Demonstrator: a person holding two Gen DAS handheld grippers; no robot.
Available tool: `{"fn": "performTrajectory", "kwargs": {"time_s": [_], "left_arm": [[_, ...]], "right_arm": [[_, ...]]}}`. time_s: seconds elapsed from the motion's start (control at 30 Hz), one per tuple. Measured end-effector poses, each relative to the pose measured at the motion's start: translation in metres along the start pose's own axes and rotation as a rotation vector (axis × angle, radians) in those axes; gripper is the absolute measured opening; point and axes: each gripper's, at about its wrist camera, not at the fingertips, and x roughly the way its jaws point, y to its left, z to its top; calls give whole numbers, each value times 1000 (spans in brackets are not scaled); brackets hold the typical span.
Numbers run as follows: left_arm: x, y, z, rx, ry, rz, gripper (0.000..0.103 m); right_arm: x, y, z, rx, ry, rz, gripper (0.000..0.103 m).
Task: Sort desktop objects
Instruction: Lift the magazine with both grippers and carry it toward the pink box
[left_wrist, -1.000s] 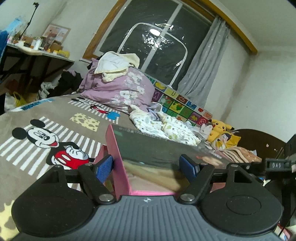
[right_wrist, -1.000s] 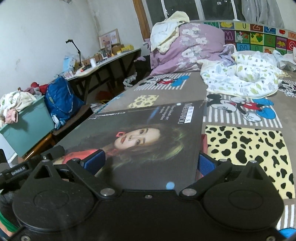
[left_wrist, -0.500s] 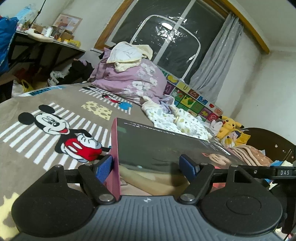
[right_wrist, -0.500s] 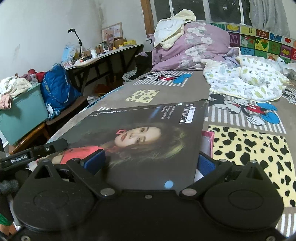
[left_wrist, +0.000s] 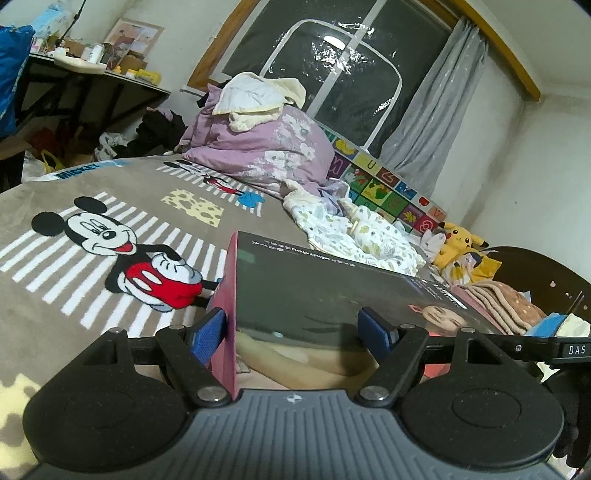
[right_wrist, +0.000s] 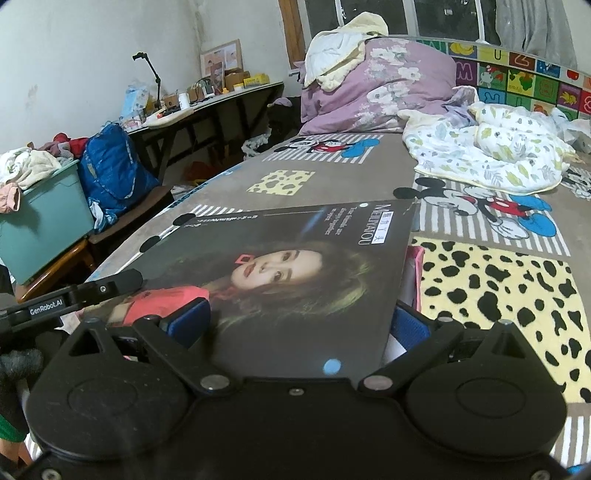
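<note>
Mickey blanket (left_wrist: 110, 295), both grippers' fingers (left_wrist: 208, 334) (right_wrist: 190, 319) spread wide astride dark box (right_wrist: 295, 280)

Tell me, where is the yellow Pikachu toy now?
In the left wrist view, the Pikachu toy sits far right on the bed, beside the colourful alphabet mat and behind the floral blanket.

1. Right gripper (right_wrist: 299, 325) – blue pads (right_wrist: 190, 319) spread at either side of a glossy box (right_wrist: 288, 273) with a woman's portrait;
2. Box over a Mickey Mouse blanket (right_wrist: 491, 295);
3. Cluttered desk (right_wrist: 207, 107) far left.
</note>
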Motion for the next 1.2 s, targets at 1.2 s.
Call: {"fn": "performTrajectory", "kwargs": {"time_s": [1.2], "left_arm": [[17,-3,-18,-42,5,64,78]], "right_arm": [[18,-69,-28,371,32,-50,102]]}}
